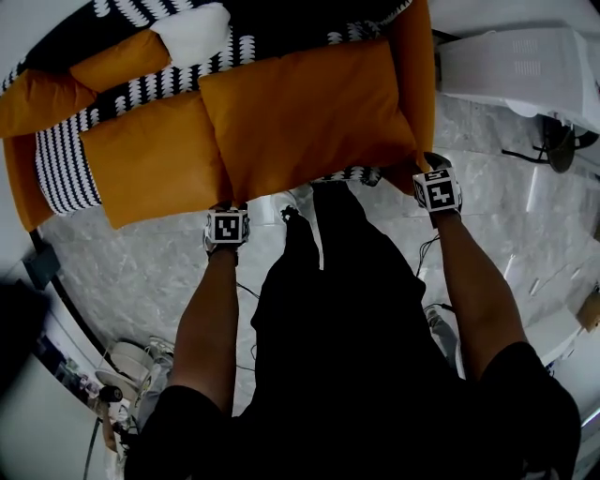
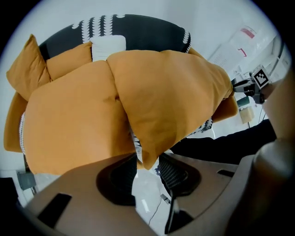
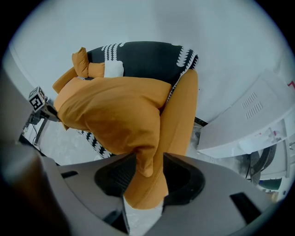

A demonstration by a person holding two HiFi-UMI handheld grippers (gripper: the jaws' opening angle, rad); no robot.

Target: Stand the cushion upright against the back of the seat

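Observation:
A large orange cushion (image 1: 309, 112) lies flat on the right half of the sofa seat, its front edge overhanging toward me. My left gripper (image 1: 228, 206) is at its front left corner. In the left gripper view that corner (image 2: 146, 159) hangs between the open jaws of my left gripper (image 2: 147, 162), and the pads do not press on it. My right gripper (image 1: 427, 171) is at the front right corner, beside the orange armrest (image 1: 414, 75). In the right gripper view that corner (image 3: 145, 161) sits loose between the open jaws of my right gripper (image 3: 150, 167).
The sofa back (image 1: 281, 23) is draped in black-and-white patterned cloth, with a small white pillow (image 1: 192, 33) and orange pillows (image 1: 117, 61) against it. A second orange seat cushion (image 1: 155, 159) lies to the left. A white cabinet (image 1: 525, 61) stands right of the sofa. Cables run over the marble floor.

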